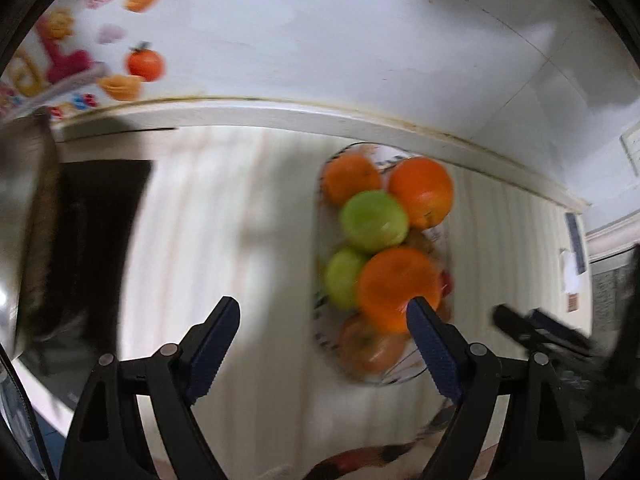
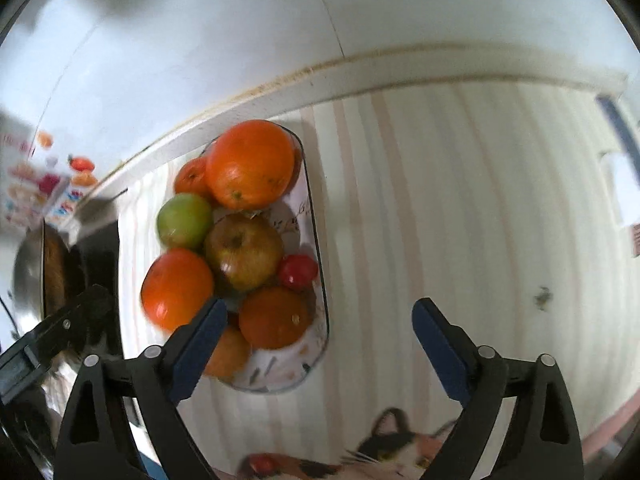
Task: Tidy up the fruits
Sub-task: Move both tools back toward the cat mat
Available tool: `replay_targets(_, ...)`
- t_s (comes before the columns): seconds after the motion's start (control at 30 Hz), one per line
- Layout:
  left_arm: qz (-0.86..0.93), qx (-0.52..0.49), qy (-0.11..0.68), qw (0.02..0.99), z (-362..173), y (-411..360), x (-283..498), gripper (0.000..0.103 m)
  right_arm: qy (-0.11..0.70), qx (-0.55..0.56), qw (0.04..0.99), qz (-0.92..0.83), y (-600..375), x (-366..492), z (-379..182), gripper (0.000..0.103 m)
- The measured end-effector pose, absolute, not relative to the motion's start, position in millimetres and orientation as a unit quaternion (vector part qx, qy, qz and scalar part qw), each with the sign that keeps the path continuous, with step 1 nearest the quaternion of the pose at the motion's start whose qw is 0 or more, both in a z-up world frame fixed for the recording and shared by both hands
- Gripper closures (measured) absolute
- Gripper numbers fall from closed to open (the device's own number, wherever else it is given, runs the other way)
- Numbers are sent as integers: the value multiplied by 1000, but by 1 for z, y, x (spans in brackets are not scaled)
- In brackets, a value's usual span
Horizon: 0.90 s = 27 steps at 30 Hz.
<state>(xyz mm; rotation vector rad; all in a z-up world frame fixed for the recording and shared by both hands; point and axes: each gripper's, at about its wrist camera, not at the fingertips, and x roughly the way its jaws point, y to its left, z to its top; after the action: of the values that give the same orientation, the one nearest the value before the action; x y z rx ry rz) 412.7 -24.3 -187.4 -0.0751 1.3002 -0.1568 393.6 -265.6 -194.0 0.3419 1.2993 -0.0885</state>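
A: Left wrist view. Our left gripper [image 1: 322, 322] shows fingers apart, empty. The glass dish [image 1: 320, 340], right of centre, holds the fruits; the orange [image 1: 394, 286] looks firm, smooth, roundish, best gripped across its middle.

B: Right wrist view. Our right gripper [image 2: 318, 322] stands wide, empty. We judge the dish fragile. Striped counter [image 2: 460, 200]; white wall [image 2: 200, 20] above; cat [image 2: 400, 452] at bottom.

dish [image 2: 316, 240]: clear glass, glossy | pan [image 2: 28, 280]: shiny metal | tabletop [image 2: 460, 200]: striped cloth, matt
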Motion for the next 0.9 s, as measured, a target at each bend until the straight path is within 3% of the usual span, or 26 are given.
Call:
replay_targets(0.33,-57,5,565,823,-134,-18,340,18,545,78,833,-58,-224,324,-107,5)
replay_targets(0.9,-84,4,507,858,-49,-20,247,18,474,64,877,-48,-204,213,-7,5)
